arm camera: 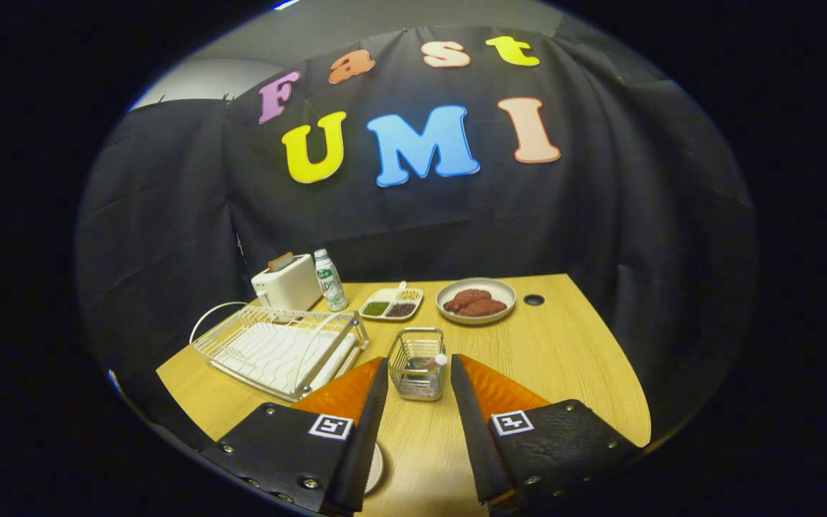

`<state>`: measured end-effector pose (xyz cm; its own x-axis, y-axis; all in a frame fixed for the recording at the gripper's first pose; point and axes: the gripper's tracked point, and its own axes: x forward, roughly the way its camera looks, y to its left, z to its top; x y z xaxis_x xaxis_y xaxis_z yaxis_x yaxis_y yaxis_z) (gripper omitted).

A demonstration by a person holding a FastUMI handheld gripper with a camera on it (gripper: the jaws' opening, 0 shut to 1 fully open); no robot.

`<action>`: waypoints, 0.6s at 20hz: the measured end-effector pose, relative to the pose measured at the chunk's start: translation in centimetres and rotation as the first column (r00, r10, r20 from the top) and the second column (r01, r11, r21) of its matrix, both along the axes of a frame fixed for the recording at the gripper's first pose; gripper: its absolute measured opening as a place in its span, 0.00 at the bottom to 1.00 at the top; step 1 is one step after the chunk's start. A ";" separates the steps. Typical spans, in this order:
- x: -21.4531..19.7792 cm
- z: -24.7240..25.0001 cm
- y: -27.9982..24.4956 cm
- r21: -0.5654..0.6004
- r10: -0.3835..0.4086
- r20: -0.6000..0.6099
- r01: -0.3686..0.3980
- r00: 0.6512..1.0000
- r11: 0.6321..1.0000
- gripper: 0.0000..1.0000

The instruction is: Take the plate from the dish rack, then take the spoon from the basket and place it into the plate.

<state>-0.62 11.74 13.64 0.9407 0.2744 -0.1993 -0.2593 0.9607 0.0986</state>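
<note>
On the wooden surface point(571, 359), the wire rack point(281, 350) sits farthest left, with a white rim curving over its far left end, perhaps a dish. Behind it stand a toaster point(288, 283) and a bottle point(329, 280). A sliver of white plate point(375, 468) peeks out beside the left finger, low and near. The tool point(419, 370) hangs with its fingers apart, gripping nothing, and the mesh basket point(418, 362) stands between their tips; a white spoon point(438, 365) handle leans at its right side. Beyond lie a divided tray point(391, 304) and, further right, a bowl point(476, 300) of reddish food.
</note>
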 end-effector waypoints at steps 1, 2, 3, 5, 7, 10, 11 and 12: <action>0.4 0.9 -0.2 -0.009 -0.002 0.062 0.002 0.998 1.000 0.56; 0.9 1.5 -0.3 -0.024 -0.005 0.120 0.008 0.993 1.000 0.56; 1.4 1.8 -0.5 -0.041 -0.012 0.171 0.019 0.985 0.999 0.56; 2.0 2.0 -0.7 -0.055 -0.025 0.247 0.040 0.969 0.998 0.56; 3.3 1.0 -0.2 -0.038 -0.040 0.283 0.053 0.958 0.998 0.56; 5.4 -2.1 -0.1 -0.042 -0.058 0.273 0.072 0.960 0.997 0.60; 6.4 -3.3 0.2 -0.051 -0.060 0.261 0.076 0.964 0.996 0.62; 7.0 -4.1 0.3 -0.052 -0.062 0.263 0.078 0.963 0.996 0.62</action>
<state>6.42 12.09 9.54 0.9788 0.2006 0.0409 -0.1998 0.9796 -0.0227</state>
